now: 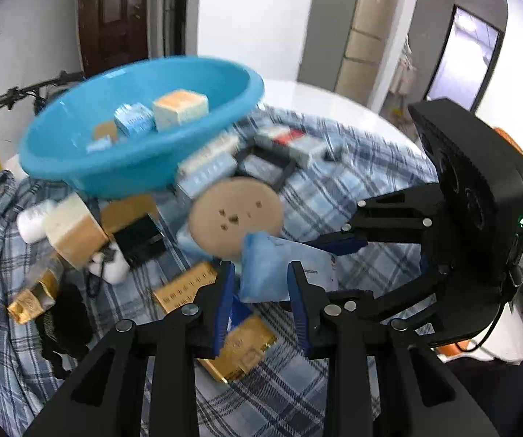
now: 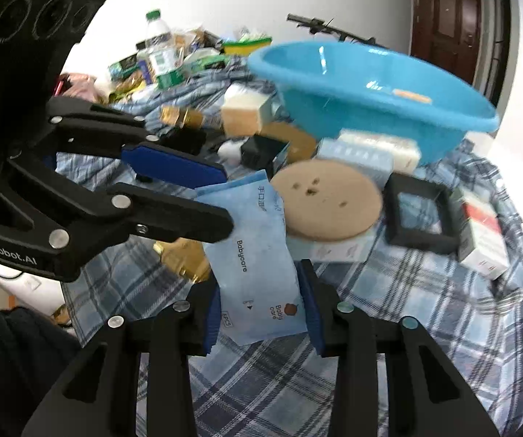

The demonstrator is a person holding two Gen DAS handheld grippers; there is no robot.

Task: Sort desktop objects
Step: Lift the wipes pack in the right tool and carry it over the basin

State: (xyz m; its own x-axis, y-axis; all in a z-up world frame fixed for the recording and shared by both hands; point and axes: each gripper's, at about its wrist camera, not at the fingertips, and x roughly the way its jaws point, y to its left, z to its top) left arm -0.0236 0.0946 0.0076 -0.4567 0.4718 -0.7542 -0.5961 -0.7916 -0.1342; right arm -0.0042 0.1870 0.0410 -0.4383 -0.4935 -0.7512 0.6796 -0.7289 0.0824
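Note:
A light blue Babycare wipes packet [image 2: 257, 255] is held above the plaid cloth. My right gripper [image 2: 261, 307] is shut on its lower end. My left gripper [image 1: 259, 284] stands around the packet's other end [image 1: 272, 273], jaws close to its sides; in the right wrist view its fingers [image 2: 174, 165] sit above and below the packet's top edge. A blue plastic basin [image 1: 144, 167] behind holds several small boxes [image 1: 181, 107]. A round tan disc [image 1: 237, 215] lies just beyond the packet.
Boxes [image 2: 480, 240], a black square frame [image 2: 421, 215], gold packets [image 1: 246, 342], a white bottle [image 1: 35, 222] and a black box [image 1: 141, 240] litter the blue plaid cloth [image 2: 425, 320]. Bottles and snack packs [image 2: 159, 58] stand at the back left.

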